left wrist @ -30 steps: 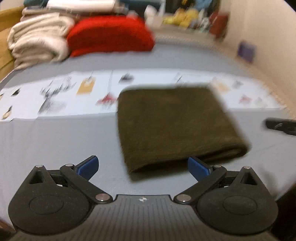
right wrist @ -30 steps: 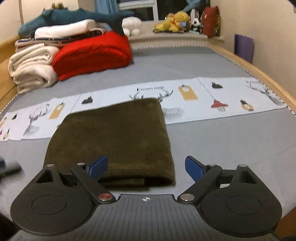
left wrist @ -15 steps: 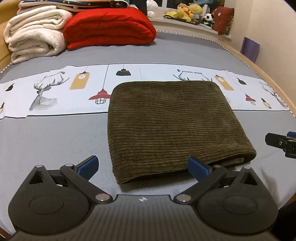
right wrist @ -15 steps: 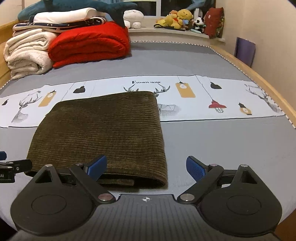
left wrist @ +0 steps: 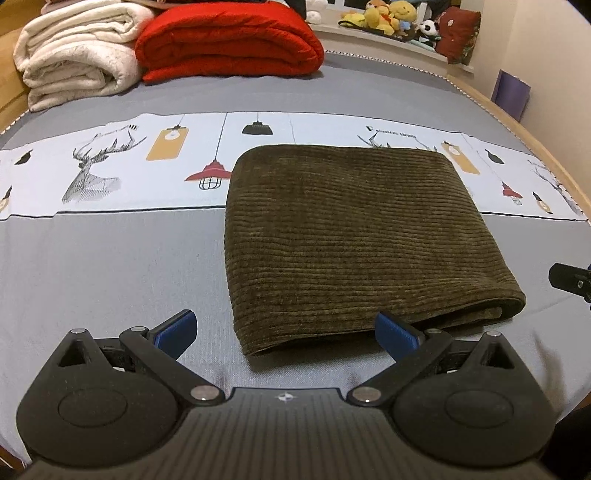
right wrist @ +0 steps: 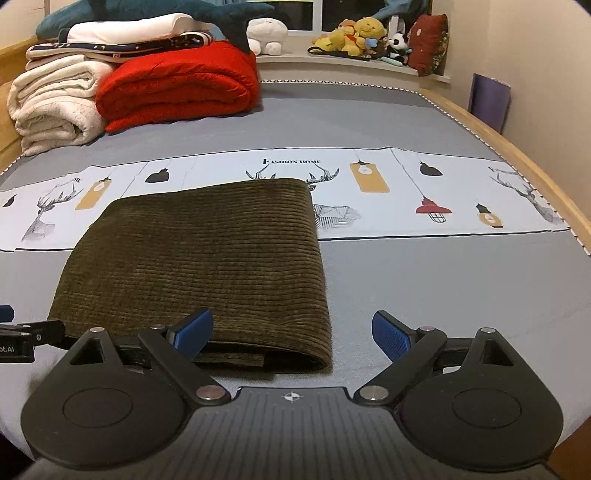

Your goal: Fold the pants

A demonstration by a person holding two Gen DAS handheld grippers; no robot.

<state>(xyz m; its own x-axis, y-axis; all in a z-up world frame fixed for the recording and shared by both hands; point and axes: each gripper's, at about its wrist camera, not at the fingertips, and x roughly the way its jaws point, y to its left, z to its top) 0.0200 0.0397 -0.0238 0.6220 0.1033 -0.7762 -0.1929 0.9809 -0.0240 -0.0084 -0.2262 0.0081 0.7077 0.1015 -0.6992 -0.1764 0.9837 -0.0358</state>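
The olive-green corduroy pants [left wrist: 354, 236] lie folded into a flat rectangle on the grey bed sheet; they also show in the right wrist view [right wrist: 199, 262]. My left gripper [left wrist: 286, 330] is open and empty, just short of the fold's near left corner. My right gripper [right wrist: 291, 332] is open and empty at the fold's near right corner. Its left finger [right wrist: 192, 330] stands in front of the near edge. Each gripper's tip shows at the edge of the other's view, the right one [left wrist: 570, 278] and the left one [right wrist: 29, 332].
A folded red blanket [left wrist: 229, 40] and cream blankets [left wrist: 77, 59] are stacked at the head of the bed. A printed white band [right wrist: 406, 192] crosses the sheet under the pants. Stuffed toys [right wrist: 365, 35] sit on the windowsill. The wooden bed rail [right wrist: 535, 177] runs along the right.
Both grippers have drawn back slightly and steadied; the left view was blurred a second ago and is sharp now. The pants have not moved. Both grippers stay open.
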